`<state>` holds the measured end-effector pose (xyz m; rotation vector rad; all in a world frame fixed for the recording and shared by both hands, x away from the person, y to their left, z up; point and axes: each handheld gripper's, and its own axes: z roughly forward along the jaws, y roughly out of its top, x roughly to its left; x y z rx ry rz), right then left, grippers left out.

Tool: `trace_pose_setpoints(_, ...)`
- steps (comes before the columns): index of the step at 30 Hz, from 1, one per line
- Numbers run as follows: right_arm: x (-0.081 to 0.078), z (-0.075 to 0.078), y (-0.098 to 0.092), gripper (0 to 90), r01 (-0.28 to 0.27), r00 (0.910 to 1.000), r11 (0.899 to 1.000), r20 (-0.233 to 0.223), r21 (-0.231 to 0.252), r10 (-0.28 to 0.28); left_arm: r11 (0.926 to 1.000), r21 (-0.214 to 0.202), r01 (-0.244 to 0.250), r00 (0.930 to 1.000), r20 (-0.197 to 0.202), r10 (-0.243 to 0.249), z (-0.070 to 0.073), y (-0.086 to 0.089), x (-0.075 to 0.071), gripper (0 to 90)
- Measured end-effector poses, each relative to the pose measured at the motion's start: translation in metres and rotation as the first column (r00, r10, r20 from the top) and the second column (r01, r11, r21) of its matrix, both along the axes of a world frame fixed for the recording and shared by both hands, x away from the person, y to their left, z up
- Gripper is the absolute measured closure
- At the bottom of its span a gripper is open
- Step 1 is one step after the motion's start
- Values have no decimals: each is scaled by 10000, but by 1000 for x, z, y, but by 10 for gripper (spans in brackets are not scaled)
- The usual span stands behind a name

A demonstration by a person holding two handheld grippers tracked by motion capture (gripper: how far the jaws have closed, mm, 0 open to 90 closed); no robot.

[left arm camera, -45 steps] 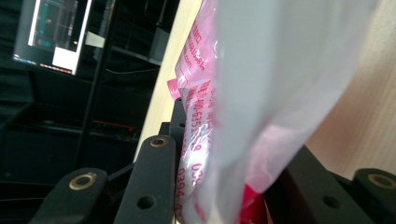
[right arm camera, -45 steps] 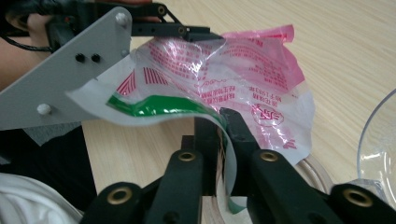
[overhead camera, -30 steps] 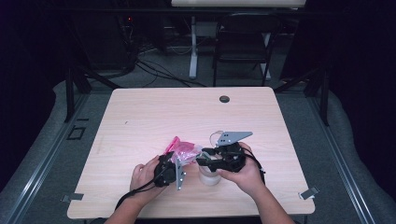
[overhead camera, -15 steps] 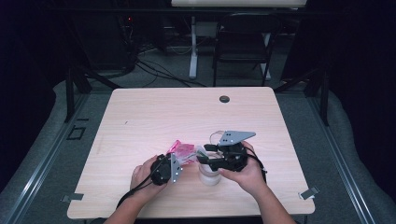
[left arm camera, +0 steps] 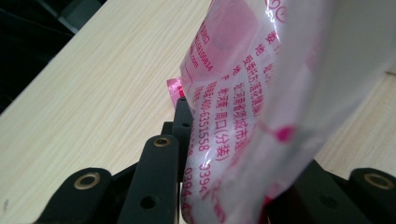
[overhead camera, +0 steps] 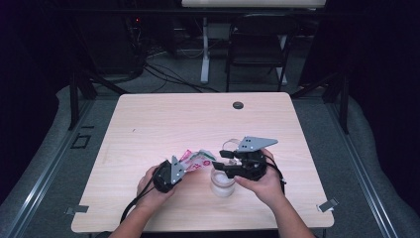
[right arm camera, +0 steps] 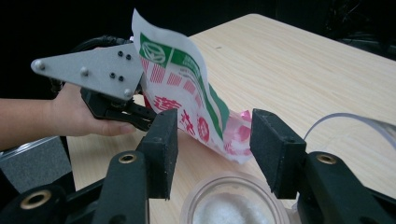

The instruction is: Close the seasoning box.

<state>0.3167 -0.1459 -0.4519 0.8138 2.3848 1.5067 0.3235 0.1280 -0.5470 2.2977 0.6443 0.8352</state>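
My left gripper [overhead camera: 184,168] is shut on a pink, white and green printed packet [overhead camera: 199,159], which leans over toward a clear jar [overhead camera: 222,184]. In the left gripper view the packet [left arm camera: 261,102] stands between the black jaws. My right gripper [overhead camera: 224,167] is shut on the jar's rim; its jaws have just been closing with the jar between them. In the right gripper view the jar [right arm camera: 233,207] holds white powder and sits low between the pads [right arm camera: 161,149]. Beyond them hangs the packet [right arm camera: 187,98], held by the left gripper [right arm camera: 140,112].
A clear ring-shaped lid [overhead camera: 229,145] lies on the wooden table [overhead camera: 163,124] just behind the right gripper, and also shows at the lid [right arm camera: 348,122] edge. A black grommet [overhead camera: 238,105] sits near the far edge. A chair [overhead camera: 257,47] stands beyond the table.
The left hand has shifted slightly left and turned the packet, which now leans toward the jar with its white and green face up. The right hand and jar stayed put.
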Motion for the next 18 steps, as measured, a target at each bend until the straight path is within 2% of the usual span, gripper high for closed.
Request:
trace_pose_setpoints(4, -1, 1, -1, 526, -6, 10000, 9999, 17, 127, 6, 9974, -670, -272, 9992, -295, 253, 1, 8, 5, 740)
trace_pose_setpoints(7, -1, 2, -1, 534, -29, 10000, 10000, 18, 69, 29, 9899, -1308, -540, 9972, -576, 467, 2, 16, 8, 741)
trace_pose_setpoints(11, -1, 2, -1, 537, -36, 10000, 10000, -5, 64, 36, 9716, -2150, -986, 9921, -978, 791, 4, 28, 13, 741)
trace_pose_setpoints(15, -1, 2, -1, 537, -46, 10000, 10000, -57, 88, 46, 9593, -2468, -1369, 9875, -1109, 1124, 6, 37, 15, 741)
trace_pose_setpoints(18, -1, 2, -1, 539, -44, 9999, 9999, -116, 102, 46, 9462, -2783, -1653, 9830, -1237, 1354, 8, 45, 17, 741)
